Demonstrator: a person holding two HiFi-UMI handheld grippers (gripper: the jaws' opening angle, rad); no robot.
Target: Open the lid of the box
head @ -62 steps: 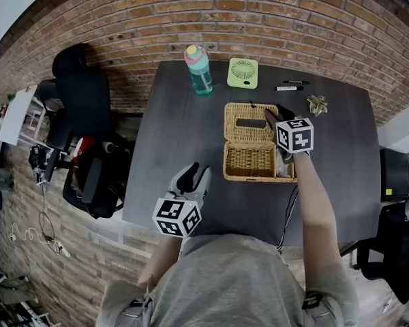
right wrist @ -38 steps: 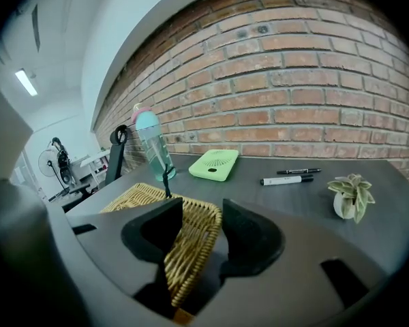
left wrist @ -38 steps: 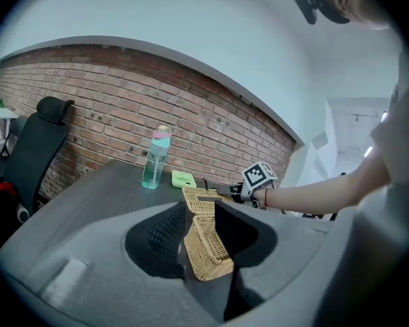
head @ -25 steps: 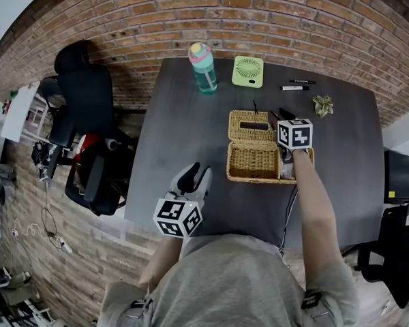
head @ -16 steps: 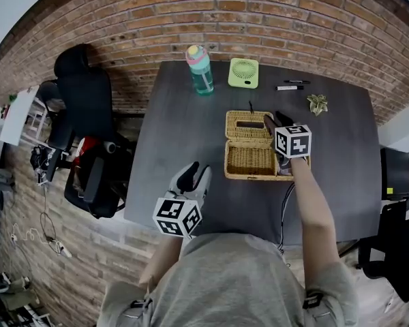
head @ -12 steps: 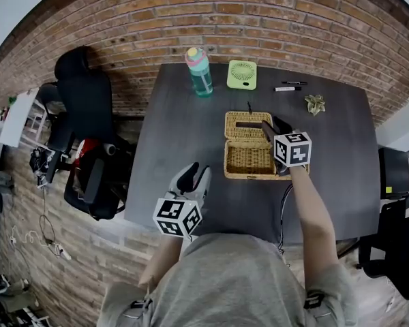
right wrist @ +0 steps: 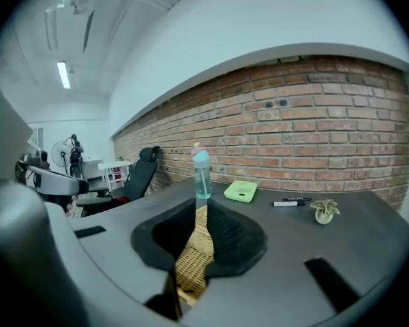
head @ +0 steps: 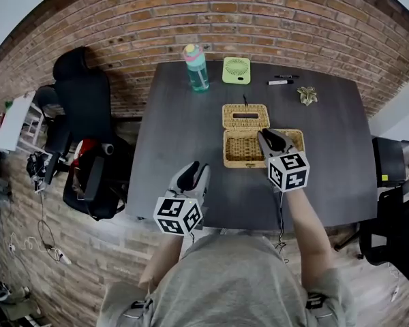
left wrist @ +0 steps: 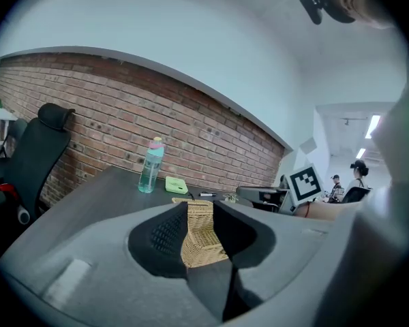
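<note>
The wicker box [head: 242, 152] stands mid-table with its lid [head: 245, 116] swung open and lying back behind it. My right gripper [head: 268, 137] hovers over the box's right half, apart from the lid. Its jaws have just been closing to a narrow gap, and nothing is between them. Through that gap the box [right wrist: 194, 257] shows beyond the right gripper [right wrist: 195, 213]. My left gripper [head: 193, 170] hangs over the table's near edge, well short of the box. It is open, its jaws have just been closing a little, and they hold nothing; the box [left wrist: 204, 247] shows past them.
On the dark table [head: 184, 135], a teal bottle [head: 195, 67], a green fan [head: 236, 70], a marker [head: 279, 82] and a small ornament [head: 307, 95] line the far edge by the brick wall. A black chair [head: 88, 114] stands at the left. A cable [head: 281, 216] hangs off the near edge.
My right gripper has drawn back from the lid toward the person and risen, and its jaws have narrowed. The lid stays open. The left gripper has barely shifted.
</note>
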